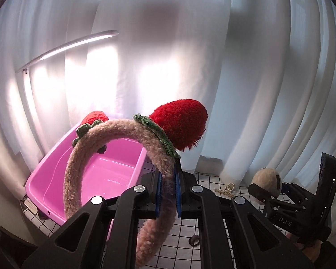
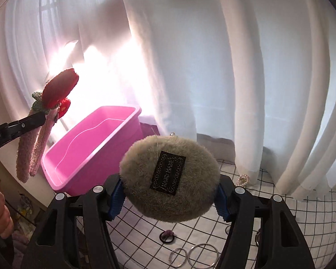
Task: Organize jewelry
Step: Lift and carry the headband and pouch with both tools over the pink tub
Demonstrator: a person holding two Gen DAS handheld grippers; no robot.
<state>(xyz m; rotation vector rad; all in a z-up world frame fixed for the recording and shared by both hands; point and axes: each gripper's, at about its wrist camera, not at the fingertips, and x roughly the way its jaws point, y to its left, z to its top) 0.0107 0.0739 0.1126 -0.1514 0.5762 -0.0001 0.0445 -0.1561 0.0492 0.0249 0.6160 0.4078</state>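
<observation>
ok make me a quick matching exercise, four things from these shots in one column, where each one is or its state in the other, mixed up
Things:
1. fuzzy headband
2. round plush puff
3. pink bin
4. metal rings

Places or states:
A. lying loose on the grid-pattern cloth
B. clamped in the right gripper
C. standing by the curtain, nothing visible inside
D. clamped in the left gripper

Pairs: 1-D, 2-B, 3-C, 4-A
</observation>
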